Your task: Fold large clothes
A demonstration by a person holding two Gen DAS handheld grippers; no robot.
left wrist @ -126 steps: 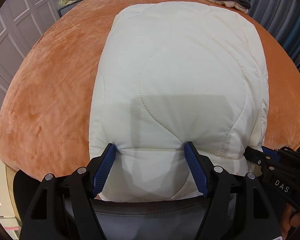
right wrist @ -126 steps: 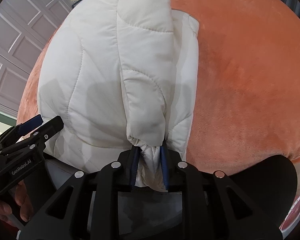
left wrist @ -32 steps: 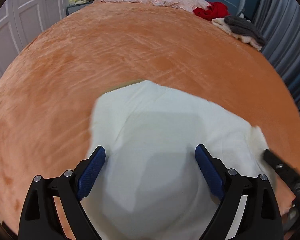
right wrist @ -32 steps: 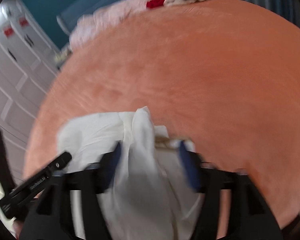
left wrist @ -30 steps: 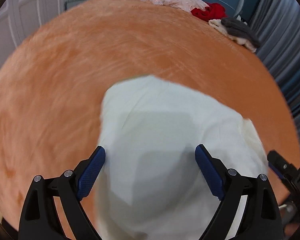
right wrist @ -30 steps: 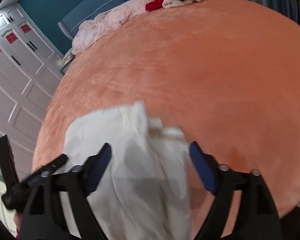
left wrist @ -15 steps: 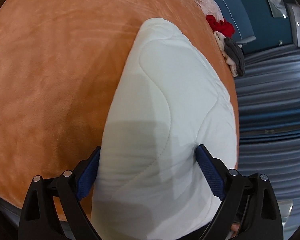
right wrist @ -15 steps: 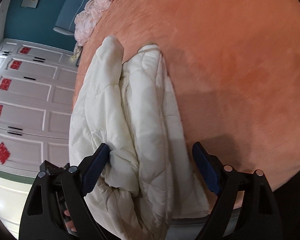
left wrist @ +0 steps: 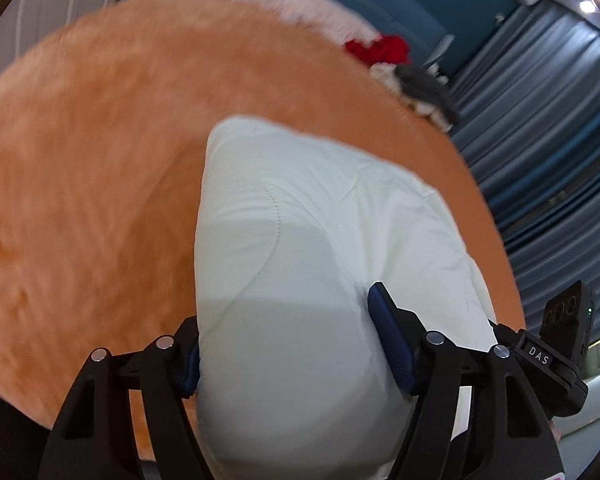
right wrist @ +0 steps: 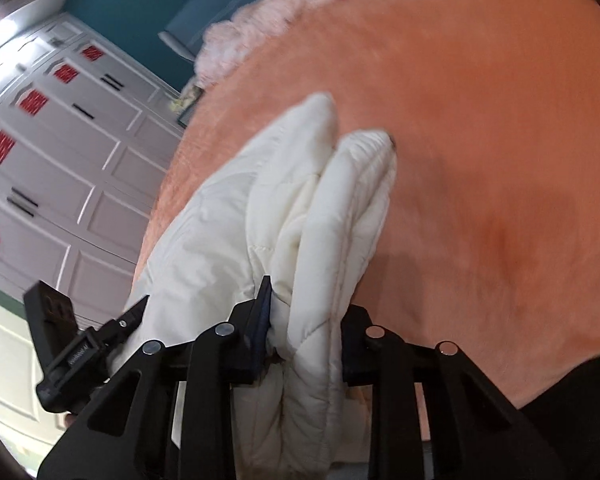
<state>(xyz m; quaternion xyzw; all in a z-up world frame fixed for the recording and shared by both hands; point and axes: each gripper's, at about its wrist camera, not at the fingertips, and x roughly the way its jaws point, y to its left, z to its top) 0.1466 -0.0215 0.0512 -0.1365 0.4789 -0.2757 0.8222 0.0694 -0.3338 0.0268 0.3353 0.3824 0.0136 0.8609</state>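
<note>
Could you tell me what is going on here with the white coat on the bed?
A person with a handheld gripper in each hand is folding a white quilted coat on an orange plush bedspread. The coat lies as a thick folded bundle. The left gripper straddles its near end, fingers wide apart around the padding. The right gripper is closed on a bunched fold at the coat's side. Other clothes are piled at the far edge.
</note>
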